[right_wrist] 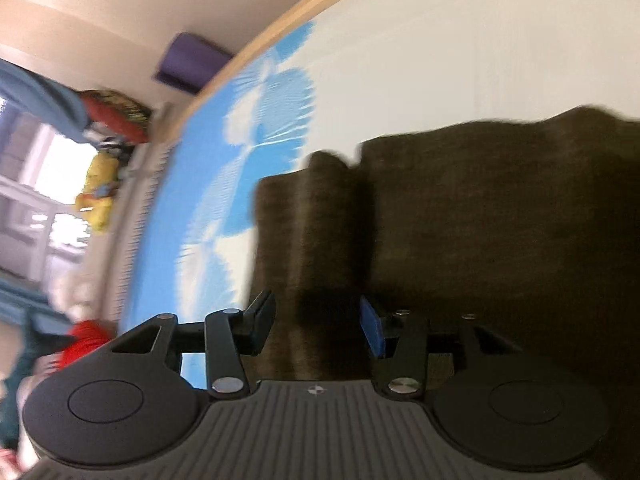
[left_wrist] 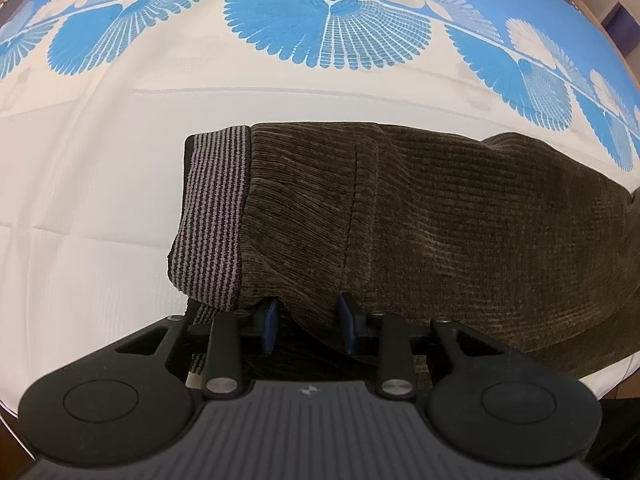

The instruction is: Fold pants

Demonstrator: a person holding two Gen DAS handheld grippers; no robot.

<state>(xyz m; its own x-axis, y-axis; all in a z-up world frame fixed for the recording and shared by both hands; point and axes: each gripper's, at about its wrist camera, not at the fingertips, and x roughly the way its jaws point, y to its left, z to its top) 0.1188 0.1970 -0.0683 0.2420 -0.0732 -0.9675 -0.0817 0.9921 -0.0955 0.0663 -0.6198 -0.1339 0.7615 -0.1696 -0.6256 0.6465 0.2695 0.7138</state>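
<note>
The brown pants [left_wrist: 420, 208] lie folded on a patterned cloth [left_wrist: 280, 28]. The left gripper [left_wrist: 308, 326] stands partly open with fabric between its fingers; whether they pinch it I cannot tell. The right gripper [right_wrist: 318, 326] hangs open above the pants.

Left gripper [left_wrist: 308, 326] and right gripper [right_wrist: 318, 326]: black linkage arms with silver pivot screws, blue finger pads, round side discs, ribbed grey housing bearing a small crosshair mark.

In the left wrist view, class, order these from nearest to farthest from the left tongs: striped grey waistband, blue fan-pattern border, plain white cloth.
1. Striped grey waistband, just ahead, left.
2. Plain white cloth, beyond the pants.
3. Blue fan-pattern border, far edge.
</note>
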